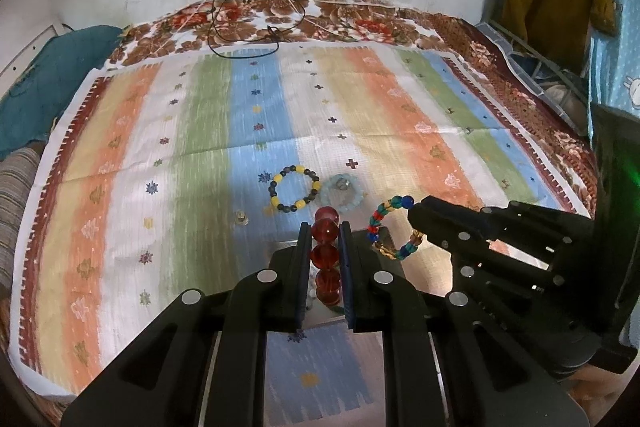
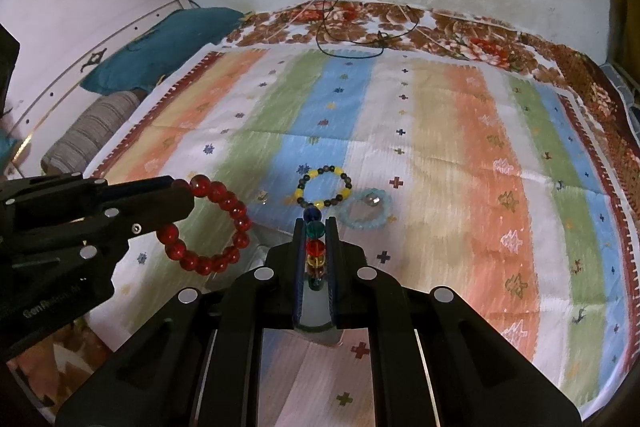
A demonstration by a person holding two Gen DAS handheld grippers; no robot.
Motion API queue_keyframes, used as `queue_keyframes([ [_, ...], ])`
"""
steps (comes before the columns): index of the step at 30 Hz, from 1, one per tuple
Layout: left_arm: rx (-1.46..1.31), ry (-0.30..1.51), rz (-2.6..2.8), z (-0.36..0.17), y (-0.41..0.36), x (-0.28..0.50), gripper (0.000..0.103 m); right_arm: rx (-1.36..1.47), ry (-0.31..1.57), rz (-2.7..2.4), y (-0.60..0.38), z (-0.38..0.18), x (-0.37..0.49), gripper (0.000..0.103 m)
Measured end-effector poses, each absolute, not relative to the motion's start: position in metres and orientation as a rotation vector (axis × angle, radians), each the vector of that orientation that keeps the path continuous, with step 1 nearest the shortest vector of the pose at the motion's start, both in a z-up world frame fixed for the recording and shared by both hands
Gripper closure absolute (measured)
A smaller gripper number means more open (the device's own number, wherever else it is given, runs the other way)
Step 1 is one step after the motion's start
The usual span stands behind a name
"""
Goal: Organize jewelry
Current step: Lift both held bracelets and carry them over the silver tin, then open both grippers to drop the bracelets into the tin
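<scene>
Left gripper (image 1: 325, 227) clamped on a red bracelet (image 1: 326, 255), right gripper (image 2: 315, 227) clamped on a multicolour bracelet (image 2: 314, 247), both held up over the striped cloth (image 1: 120, 187).

Four bracelets total: the red one is big glossy round beads, the multicolour one is small glassy mixed beads, and two more lie flat on the cloth just beyond the fingers, touching each other: a yellow-and-dark beaded ring (image 1: 295, 190) and a pale blue one (image 1: 343, 193). Both grippers point forward side by side, the bracelets hanging edge-on between their pads. There's also a small metallic bit (image 1: 241, 217) off to the left; can't tell what it is.
</scene>
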State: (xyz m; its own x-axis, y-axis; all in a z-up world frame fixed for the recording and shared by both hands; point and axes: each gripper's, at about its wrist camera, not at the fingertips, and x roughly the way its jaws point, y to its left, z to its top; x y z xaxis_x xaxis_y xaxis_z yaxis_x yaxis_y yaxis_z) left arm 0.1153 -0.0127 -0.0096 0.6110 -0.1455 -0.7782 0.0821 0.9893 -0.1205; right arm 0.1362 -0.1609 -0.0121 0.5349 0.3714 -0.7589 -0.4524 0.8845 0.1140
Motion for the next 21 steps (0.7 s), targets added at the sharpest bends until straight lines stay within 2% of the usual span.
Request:
queue_keyframes([
  [8,-0.052,0.928,-0.126,-0.016,-0.016,0.11,0.089,-0.108,0.913,0.51,-0.16,-0.018,0.132,0.091],
  [10,-0.045,0.917,-0.093,-0.014,-0.013,0.112,0.087,-0.138,0.889,0.464,-0.161,-0.016,0.132,0.068],
  [11,-0.044,0.912,-0.082,-0.013,-0.011,0.113,0.086,-0.142,0.882,0.449,-0.162,-0.015,0.132,0.053],
  [21,-0.085,0.935,-0.004,-0.022,0.012,0.127,0.053,-0.122,0.925,0.406,-0.17,-0.024,0.148,0.052],
])
